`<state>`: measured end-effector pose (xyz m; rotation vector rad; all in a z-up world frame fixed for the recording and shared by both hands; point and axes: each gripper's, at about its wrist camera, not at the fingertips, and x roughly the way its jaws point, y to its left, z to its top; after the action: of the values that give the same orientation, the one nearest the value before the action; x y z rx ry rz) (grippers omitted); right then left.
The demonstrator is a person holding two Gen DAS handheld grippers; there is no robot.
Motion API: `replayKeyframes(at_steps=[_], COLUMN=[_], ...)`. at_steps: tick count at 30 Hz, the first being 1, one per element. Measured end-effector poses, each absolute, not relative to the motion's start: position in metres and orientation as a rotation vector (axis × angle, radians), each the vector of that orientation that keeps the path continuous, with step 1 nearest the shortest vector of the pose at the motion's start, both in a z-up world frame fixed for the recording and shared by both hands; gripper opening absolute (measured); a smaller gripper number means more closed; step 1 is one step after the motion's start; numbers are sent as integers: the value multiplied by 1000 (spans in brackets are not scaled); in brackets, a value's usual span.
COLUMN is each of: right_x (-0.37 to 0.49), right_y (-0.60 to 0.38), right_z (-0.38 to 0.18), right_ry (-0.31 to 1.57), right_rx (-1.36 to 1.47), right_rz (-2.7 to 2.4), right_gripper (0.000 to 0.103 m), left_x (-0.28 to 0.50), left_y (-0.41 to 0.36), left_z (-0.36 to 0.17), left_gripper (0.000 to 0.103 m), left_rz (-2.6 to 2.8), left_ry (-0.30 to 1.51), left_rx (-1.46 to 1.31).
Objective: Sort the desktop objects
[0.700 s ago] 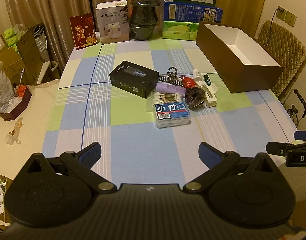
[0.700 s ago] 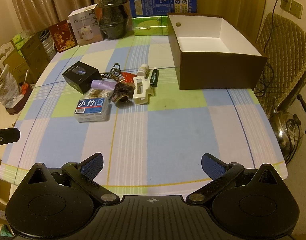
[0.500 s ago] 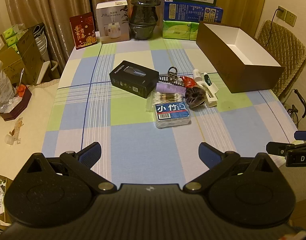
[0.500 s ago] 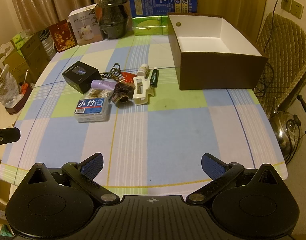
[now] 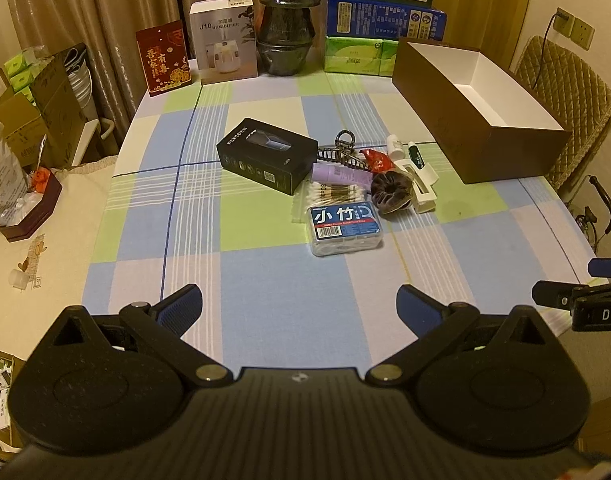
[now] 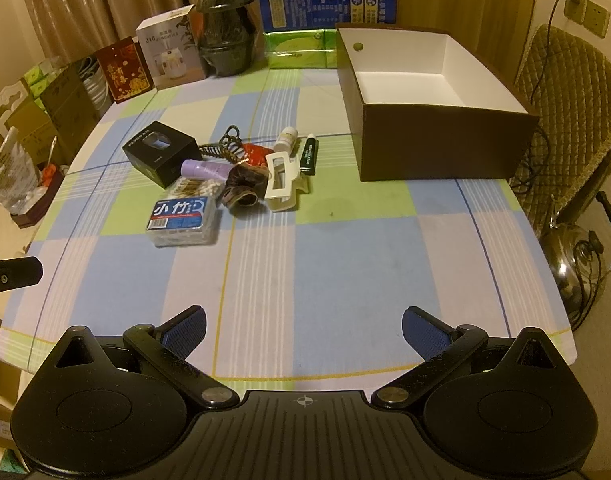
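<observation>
A pile of small items lies mid-table: a black box point(image 5: 267, 154), a clear floss-pick case with a blue label point(image 5: 345, 229), a bag of cotton swabs point(image 5: 331, 194), a purple tube point(image 5: 339, 174), a brown scrunchie point(image 5: 391, 196), a white hair clip point(image 5: 421, 184), a green tube point(image 5: 417, 155), a small white bottle point(image 5: 395, 145), a red packet point(image 5: 375, 159) and a dark keyring point(image 5: 343, 140). The pile also shows in the right wrist view, with the floss-pick case point(image 6: 183, 216) nearest. An open brown box point(image 6: 437, 108) with a white inside stands right. My left gripper point(image 5: 299, 304) and right gripper point(image 6: 303, 326) are open, empty, over the near table edge.
Cartons, a dark stacked pot point(image 5: 287, 24), a humidifier box point(image 5: 225, 40) and green tissue packs point(image 5: 359, 56) line the table's far edge. A quilted chair point(image 6: 569, 92) and a metal kettle point(image 6: 581, 260) stand right of the table. A side surface with clutter point(image 5: 21, 192) lies left.
</observation>
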<state>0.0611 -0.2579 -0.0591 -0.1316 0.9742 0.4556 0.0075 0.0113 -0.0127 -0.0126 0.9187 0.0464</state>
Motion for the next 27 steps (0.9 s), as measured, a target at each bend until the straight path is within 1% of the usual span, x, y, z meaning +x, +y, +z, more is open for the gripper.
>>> replayKeyframes(at_steps=[13, 27], right_x=[79, 116], right_y=[-255, -241], right_z=[-63, -68], right_ry=[969, 916], right_rx=[-141, -147], right_rz=[478, 576], right_gripper=[101, 101], left_x=[20, 56], left_y=[8, -1], left_z=[-15, -24], left_gripper=[102, 102], left_rz=[46, 58], left_ry=[928, 960], left_rx=[-10, -8])
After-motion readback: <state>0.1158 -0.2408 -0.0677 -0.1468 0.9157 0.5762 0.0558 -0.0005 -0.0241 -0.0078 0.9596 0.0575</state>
